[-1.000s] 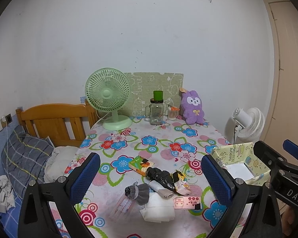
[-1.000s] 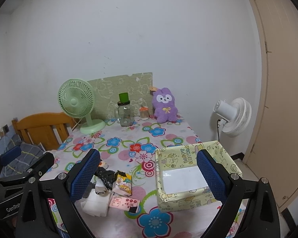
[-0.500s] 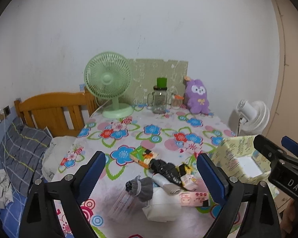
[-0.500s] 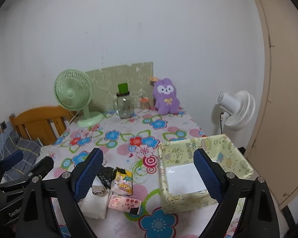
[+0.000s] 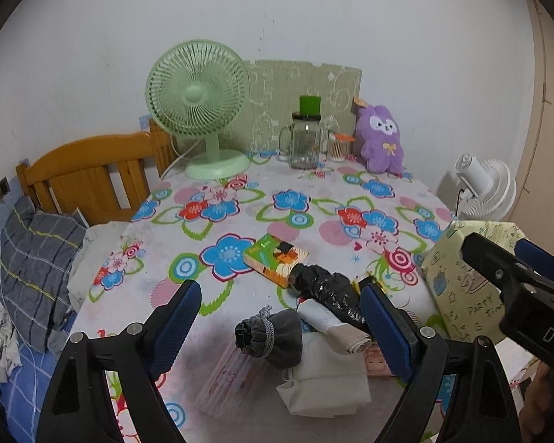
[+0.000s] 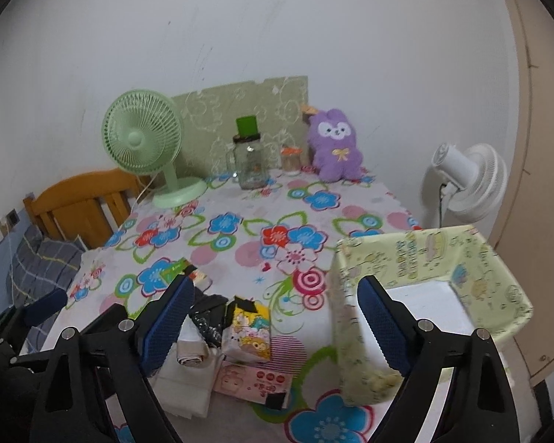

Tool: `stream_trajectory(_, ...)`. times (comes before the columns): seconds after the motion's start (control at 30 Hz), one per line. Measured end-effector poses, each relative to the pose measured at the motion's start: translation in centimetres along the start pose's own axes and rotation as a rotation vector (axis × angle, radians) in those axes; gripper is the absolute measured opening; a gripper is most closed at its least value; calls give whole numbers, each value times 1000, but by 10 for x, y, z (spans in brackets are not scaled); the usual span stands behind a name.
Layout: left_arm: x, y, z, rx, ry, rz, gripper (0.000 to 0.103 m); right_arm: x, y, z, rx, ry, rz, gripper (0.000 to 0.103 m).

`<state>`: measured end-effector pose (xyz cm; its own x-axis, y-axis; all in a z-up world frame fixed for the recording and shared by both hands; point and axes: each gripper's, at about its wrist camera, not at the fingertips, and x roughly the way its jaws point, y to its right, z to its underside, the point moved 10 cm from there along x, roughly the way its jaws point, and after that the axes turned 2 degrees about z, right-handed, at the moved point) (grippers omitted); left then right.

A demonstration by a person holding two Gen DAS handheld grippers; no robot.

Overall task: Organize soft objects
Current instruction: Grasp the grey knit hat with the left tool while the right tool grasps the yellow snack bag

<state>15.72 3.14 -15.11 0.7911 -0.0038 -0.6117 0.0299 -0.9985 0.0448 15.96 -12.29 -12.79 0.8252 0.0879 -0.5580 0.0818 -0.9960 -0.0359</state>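
So both grippers are over the near end of the flowery table (image 5: 284, 199), pointing down at a little heap of soft stuff. The left gripper (image 5: 280, 317) has its jaws spread wide, though they've just been closing a bit, with nothing pinched. Between them in its view sit a grey drawstring pouch (image 5: 273, 336), a crinkly black bag (image 5: 328, 293) and a folded white cloth (image 5: 325, 376) underneath (the pouch lies on the cloth). Same deal with the right gripper (image 6: 277, 317): wide jaws, just been narrowing, pads touching nothing. A cartoon tissue pack (image 6: 248, 336) and a pink packet (image 6: 255, 382) lie between them. The yellow-green box (image 6: 417, 258) sits just right of the heap, open top. A purple plush (image 6: 334, 144) is well apart at the far wall.
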Motion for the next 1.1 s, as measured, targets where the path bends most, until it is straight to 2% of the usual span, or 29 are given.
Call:
stream_trajectory(0.7,67,-20,39,-32,-175,2,84,70,-39,41,-39,-168,-49,89)
stream_trajectory(0.83,76,-23,45,-46,-207,7,77,81,-41,48,-38,-199,-45,87)
stream_trajectory(0.97,84,-22,50,-55,-229,24,71,93,-40,57,-34,-243,-34,80)
stream_trajectory(1.1,92,-18,55,-53,-258,47,65,104,-38,67,-18,-285,-36,78)
